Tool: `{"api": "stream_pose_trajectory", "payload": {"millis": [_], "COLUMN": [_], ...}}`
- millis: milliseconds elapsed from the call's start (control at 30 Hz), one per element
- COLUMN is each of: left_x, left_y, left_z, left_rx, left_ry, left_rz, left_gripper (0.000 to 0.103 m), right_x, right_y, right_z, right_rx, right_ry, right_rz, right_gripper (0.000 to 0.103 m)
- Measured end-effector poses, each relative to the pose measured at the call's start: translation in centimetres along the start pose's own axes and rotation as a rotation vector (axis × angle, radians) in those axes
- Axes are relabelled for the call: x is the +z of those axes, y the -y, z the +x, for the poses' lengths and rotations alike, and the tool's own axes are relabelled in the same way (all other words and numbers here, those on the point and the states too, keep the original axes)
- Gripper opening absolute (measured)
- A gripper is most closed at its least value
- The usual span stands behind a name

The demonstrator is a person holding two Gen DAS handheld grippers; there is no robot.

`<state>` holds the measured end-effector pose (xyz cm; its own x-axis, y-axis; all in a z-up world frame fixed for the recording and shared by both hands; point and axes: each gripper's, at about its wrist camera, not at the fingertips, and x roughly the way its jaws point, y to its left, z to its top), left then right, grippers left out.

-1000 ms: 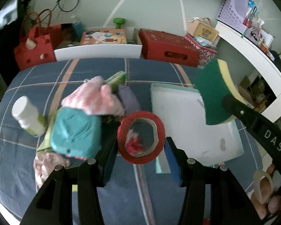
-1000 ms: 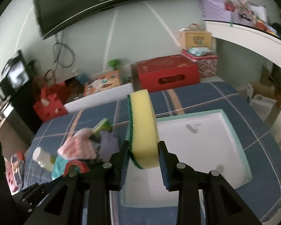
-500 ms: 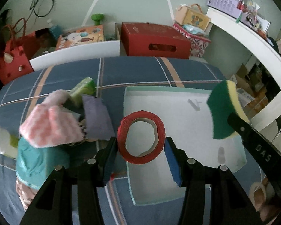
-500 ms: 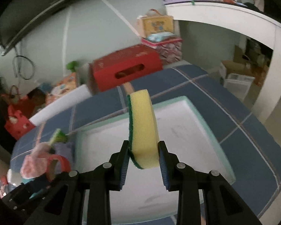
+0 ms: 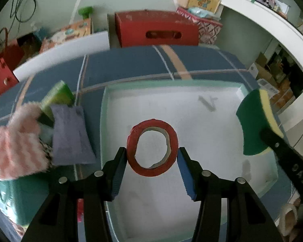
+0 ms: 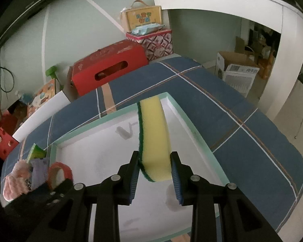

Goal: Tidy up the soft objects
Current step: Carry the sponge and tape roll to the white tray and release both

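**Two grippers loaded above the white tray**

Your left gripper [image 5: 152,162] is clenched on a red tape roll [image 5: 152,147], a thin glossy ring with a pale cardboard core, squeezed slightly oval between the blue ribbed pads [image 5: 184,173]. Your right gripper [image 6: 154,170] grasps a sponge [image 6: 154,141] on edge: porous yellow foam backed by a coarse green scouring layer. Both held things hang over the tray [image 5: 103,121], a shallow square container with a mint-green rim and a smooth white floor marked by faint grey smudges; nothing lies inside it. The tray rests on a bed covered in blue plaid fabric [image 6: 242,141].

The left wrist view shows the pile just beside the tray's left wall: a fluffy pink-and-white striped cloth [image 5: 16,147], a flat lavender cloth [image 5: 69,137], a green-and-yellow sponge [image 5: 57,96] and a teal fabric item [image 5: 14,199]. The right wrist view shows this pile only small at its lower left, but reveals the tray's far right corner behind the sponge and cardboard boxes [image 6: 236,72] on the floor beyond the bed.
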<state>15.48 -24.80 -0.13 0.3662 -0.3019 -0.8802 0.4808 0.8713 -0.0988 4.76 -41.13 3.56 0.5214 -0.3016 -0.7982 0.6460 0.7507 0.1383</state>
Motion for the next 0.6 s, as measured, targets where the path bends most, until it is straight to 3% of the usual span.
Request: {"api": "stream_pose_trajectory", "payload": {"millis": [267,400,600], "left_x": [-0.1,-0.1,-0.4], "left_y": [-0.1,-1.4,-3.2], "left_z": [0.2,-1.2,-2.8], "left_rx": [-0.004,-0.020,-0.019], "left_ry": [0.011,0.055,0.086], "left_rz": [-0.019,-0.076,-0.141], "left_gripper": [0.054,0.079,0.085], "right_x": [0.1,0.1,0.0], "right_y": [-0.7,-1.2,-2.3], "right_z": [-0.3,-0.9,-2.0], "right_rx": [0.013,0.022,0.005], "right_ry": [0.003,0.014,0.019], "right_rz": [-0.020,-0.034,-0.084], "right_gripper": [0.035,0.035,0.055]}}
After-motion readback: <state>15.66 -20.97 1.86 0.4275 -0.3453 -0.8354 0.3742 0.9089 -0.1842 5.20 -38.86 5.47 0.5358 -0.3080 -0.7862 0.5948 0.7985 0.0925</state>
